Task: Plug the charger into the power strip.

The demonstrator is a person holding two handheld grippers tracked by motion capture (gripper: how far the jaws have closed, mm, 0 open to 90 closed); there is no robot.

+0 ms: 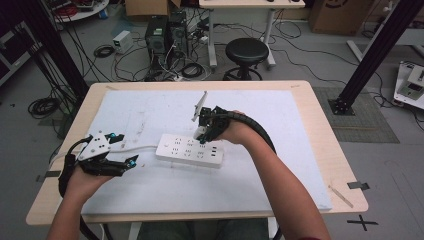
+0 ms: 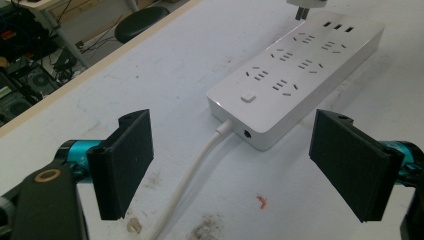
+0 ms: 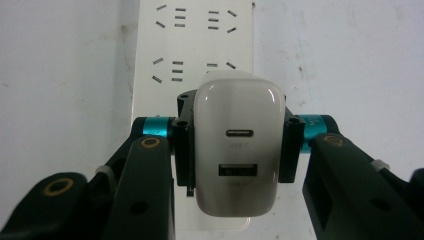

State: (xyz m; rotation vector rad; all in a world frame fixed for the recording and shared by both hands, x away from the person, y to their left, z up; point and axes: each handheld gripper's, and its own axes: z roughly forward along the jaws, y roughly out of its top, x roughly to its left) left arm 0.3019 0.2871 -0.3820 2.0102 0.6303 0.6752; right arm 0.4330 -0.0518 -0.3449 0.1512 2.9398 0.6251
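table [image 1: 320, 150], white mat [image 1: 150, 190] on top | power strip [image 1: 189, 150] mid-mat, cord leaving at 9 o'clock | right gripper [image 1: 202, 136] pointing down, clamped on white charger [image 3: 235, 150] above strip's 2 o'clock end | left gripper [image 1: 131, 161] at strip's 9 o'clock, level, jaws spread, nothing held

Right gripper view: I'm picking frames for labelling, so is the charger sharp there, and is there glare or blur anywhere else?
Right gripper view: the white USB charger is sharp, with soft sheen on its top corners. Left gripper view: the power strip is crisp, its far end bright. High view: evenly lit, slightly soft.
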